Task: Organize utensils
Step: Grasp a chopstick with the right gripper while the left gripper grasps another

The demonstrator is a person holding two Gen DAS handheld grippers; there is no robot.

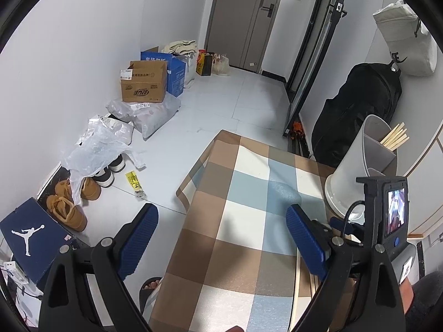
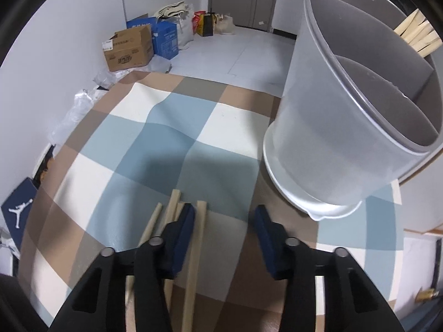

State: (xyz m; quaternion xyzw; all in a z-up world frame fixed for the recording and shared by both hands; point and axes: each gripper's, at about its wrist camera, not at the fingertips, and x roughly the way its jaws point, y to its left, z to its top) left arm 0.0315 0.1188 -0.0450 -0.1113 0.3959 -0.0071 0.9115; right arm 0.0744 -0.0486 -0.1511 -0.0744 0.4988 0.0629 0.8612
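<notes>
A grey divided utensil holder (image 2: 346, 116) stands on a white saucer at the right of the checkered tablecloth (image 2: 166, 127). Several wooden chopsticks (image 2: 418, 34) stand in its far compartment. It also shows in the left wrist view (image 1: 360, 166). Loose wooden chopsticks (image 2: 198, 249) lie on the cloth under my right gripper (image 2: 224, 213), which is open and empty, its left finger over them. My left gripper (image 1: 221, 215) is open and empty above the table's left edge. The right gripper's body (image 1: 387, 213) shows at the right in the left wrist view.
The table's left edge (image 1: 191, 171) drops to a tiled floor. Cardboard boxes (image 1: 144, 83), plastic bags (image 1: 99, 144), shoes (image 1: 72, 202) and a blue shoebox (image 1: 30, 235) line the left wall. A black bag (image 1: 357, 113) stands behind the table.
</notes>
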